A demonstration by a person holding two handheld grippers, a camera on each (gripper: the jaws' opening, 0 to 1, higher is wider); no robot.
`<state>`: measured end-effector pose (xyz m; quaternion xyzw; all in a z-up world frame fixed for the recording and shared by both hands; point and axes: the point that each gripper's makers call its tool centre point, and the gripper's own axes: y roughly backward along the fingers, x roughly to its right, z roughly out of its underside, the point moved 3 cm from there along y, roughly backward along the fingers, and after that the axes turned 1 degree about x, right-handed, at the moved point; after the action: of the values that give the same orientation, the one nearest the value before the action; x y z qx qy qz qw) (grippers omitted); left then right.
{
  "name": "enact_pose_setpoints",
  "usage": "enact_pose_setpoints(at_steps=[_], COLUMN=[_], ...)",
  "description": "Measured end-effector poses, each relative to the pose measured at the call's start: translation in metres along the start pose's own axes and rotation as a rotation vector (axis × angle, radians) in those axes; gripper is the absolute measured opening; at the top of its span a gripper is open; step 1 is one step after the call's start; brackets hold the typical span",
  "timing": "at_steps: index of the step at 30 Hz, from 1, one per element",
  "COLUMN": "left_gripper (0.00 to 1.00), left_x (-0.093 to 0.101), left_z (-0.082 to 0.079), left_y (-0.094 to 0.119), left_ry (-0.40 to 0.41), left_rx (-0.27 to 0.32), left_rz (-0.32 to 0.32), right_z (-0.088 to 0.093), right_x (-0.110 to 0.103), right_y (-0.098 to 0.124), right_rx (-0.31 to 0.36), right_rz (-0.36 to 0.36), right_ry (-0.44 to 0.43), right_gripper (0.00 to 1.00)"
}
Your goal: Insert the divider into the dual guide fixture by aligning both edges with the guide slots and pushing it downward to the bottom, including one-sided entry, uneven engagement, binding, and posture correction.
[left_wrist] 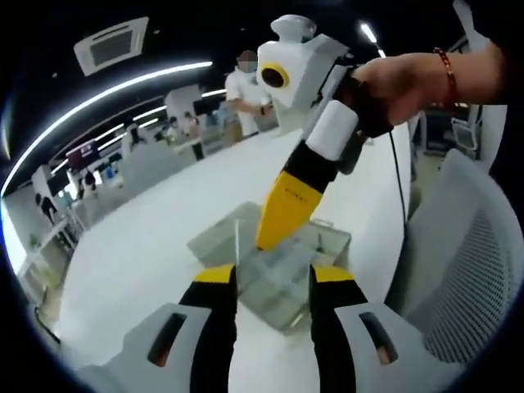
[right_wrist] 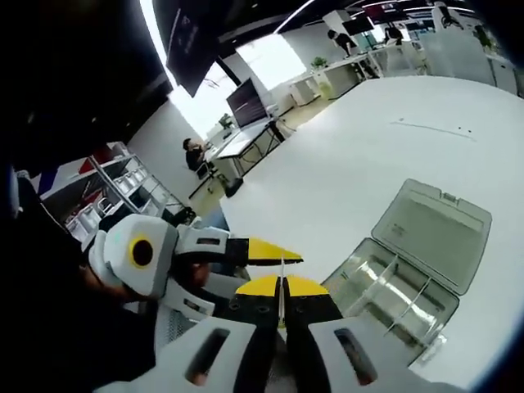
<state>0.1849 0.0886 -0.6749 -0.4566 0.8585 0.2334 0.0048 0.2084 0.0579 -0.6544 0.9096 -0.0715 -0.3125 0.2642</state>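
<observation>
A broad white table (left_wrist: 164, 237) is seen in both views, smooth and glossy, with ceiling light reflected on it. On it lies a clear plastic box (right_wrist: 401, 282) with its hinged lid (right_wrist: 434, 229) thrown open flat beside the tray; thin partitions are seen inside the tray. In the left gripper view the same box (left_wrist: 278, 270) lies just beyond the jaw tips.

The left gripper (left_wrist: 273, 274) is held with its yellow-tipped jaws parted, nothing between them. The right gripper (right_wrist: 281, 286) is pressed shut on a thin, pale divider (right_wrist: 282, 270), whose edge stands up between the yellow tips, above and to one side of the box, apart from it. In the left gripper view the right gripper (left_wrist: 282, 217) is seen reaching down over the box, held by a hand (left_wrist: 401, 82) with a red wristband.

The room is a large open office: long strip lights (left_wrist: 106, 102) and a ceiling vent (left_wrist: 110, 45) overhead, desks with monitors (right_wrist: 246, 102), bright windows and several people in the distance. A white mesh chair (left_wrist: 467, 246) stands beside the table.
</observation>
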Motion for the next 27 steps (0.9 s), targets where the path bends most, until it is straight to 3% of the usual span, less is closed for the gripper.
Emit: enact_pose_setpoints(at_steps=[19, 27], left_gripper=[0.33, 0.32], left_x=[-0.0023, -0.0064], left_z=[0.0045, 0.0064], left_y=[-0.0017, -0.0028], left_ry=[-0.004, 0.015], left_rx=[-0.011, -0.028], left_rz=[0.012, 0.002], right_z=[0.0088, 0.0060], right_x=[0.0012, 0.0030], right_y=[0.0010, -0.0018], right_rx=[-0.034, -0.051], right_rz=[0.014, 0.030], right_ry=[-0.002, 0.082], right_gripper=[0.00, 0.00])
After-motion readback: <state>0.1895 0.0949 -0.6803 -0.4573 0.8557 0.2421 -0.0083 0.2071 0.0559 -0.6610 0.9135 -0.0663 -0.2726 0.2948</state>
